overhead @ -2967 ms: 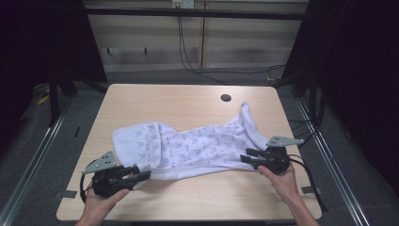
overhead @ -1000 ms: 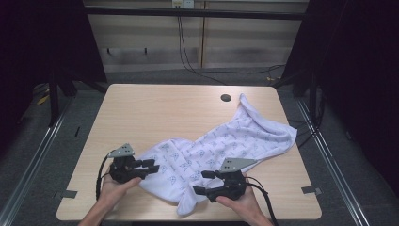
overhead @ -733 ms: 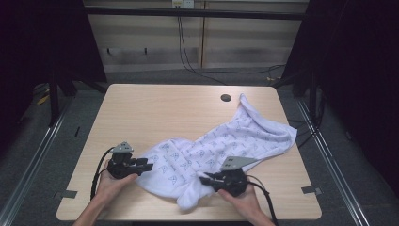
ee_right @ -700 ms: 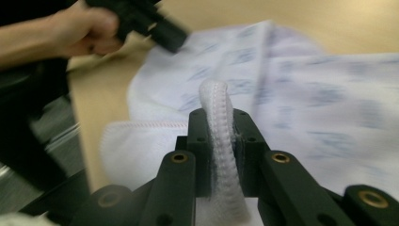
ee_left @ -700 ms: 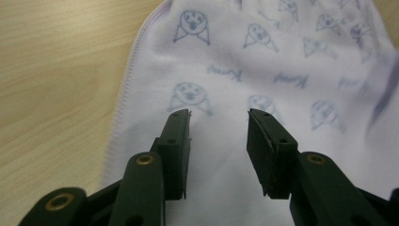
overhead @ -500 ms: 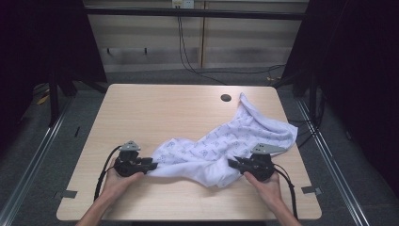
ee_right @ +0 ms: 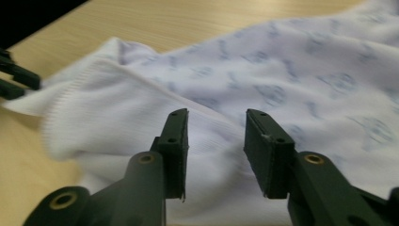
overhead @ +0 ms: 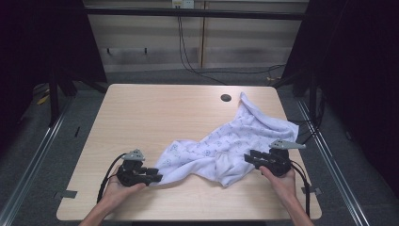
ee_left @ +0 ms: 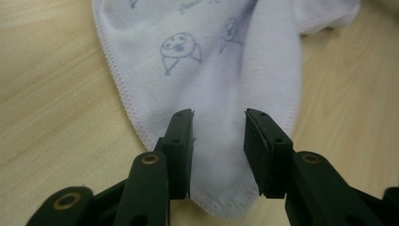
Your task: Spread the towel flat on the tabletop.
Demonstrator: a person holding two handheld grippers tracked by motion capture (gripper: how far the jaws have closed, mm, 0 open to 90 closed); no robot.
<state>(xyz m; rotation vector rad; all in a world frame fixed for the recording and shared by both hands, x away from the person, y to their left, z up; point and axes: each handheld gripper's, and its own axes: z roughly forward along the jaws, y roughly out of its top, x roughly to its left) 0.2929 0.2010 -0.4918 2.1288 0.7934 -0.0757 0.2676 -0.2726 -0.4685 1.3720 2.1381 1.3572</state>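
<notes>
A white cloth [overhead: 221,146] printed with small blue faces lies rumpled across the right half of the wooden table [overhead: 155,108], running from the far right, near a round dark hole [overhead: 226,98] in the tabletop, down toward the near edge at the middle.

The left tongs [overhead: 155,177] sit at the near left of the table, held low in the person's left hand [overhead: 117,190], pointing right at the cloth's near left corner. In the left gripper view that corner, with its stitched hem, lies between the two black jaws; a gap shows on both sides, so the pads do not press on it and the left tongs are released.

The right tongs [overhead: 248,158] are at the near right, held in the right hand [overhead: 282,181], and point left into the bunched fold of the cloth. Their jaws have just been opening. In the right gripper view [ee_right: 214,141] a ribbed white band of the cloth lies under and between the jaws, which stand apart and clear of it, so these tongs are released too. The same view shows the tips of the left tongs [ee_right: 14,77] far off at its left edge, beside the end of the cloth.

A cable [overhead: 106,176] loops from the left tongs over the table.
</notes>
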